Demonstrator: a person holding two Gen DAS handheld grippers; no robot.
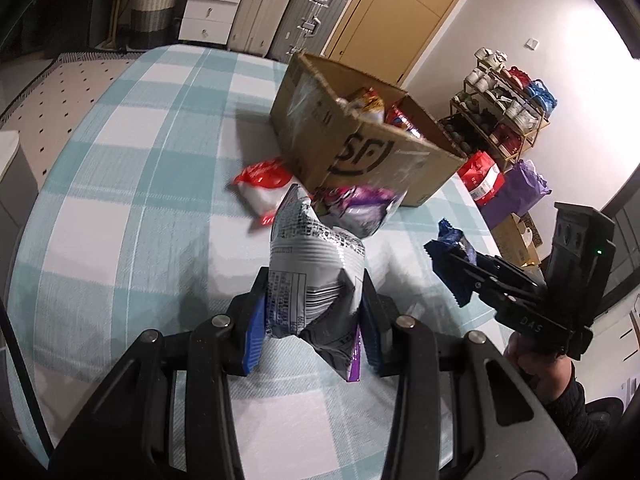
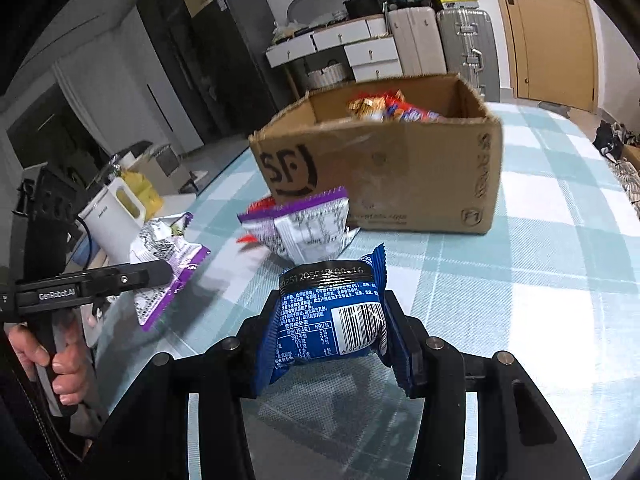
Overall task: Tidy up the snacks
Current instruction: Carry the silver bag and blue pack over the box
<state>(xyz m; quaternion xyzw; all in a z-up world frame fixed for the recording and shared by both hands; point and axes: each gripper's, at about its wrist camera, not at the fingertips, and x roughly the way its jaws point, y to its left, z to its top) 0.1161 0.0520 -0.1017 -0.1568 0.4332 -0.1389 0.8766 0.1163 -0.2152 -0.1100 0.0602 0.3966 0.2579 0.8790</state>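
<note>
My left gripper (image 1: 310,312) is shut on a silver and purple snack bag (image 1: 308,264), held above the checked tablecloth; it also shows in the right wrist view (image 2: 160,268). My right gripper (image 2: 330,328) is shut on a blue snack packet (image 2: 332,316), seen from the left wrist view as well (image 1: 452,256). An open cardboard box (image 1: 360,148) with several snacks inside stands ahead (image 2: 400,176). A purple and silver bag (image 2: 308,228) and a red and white bag (image 1: 264,184) lie on the cloth in front of the box.
The table has a teal and white checked cloth (image 1: 132,200). A white kettle (image 2: 116,216) stands past the table's left edge. Suitcases (image 1: 308,20), white drawers (image 1: 212,8), a shoe rack (image 1: 500,116) and gift bags (image 1: 516,192) stand around the room.
</note>
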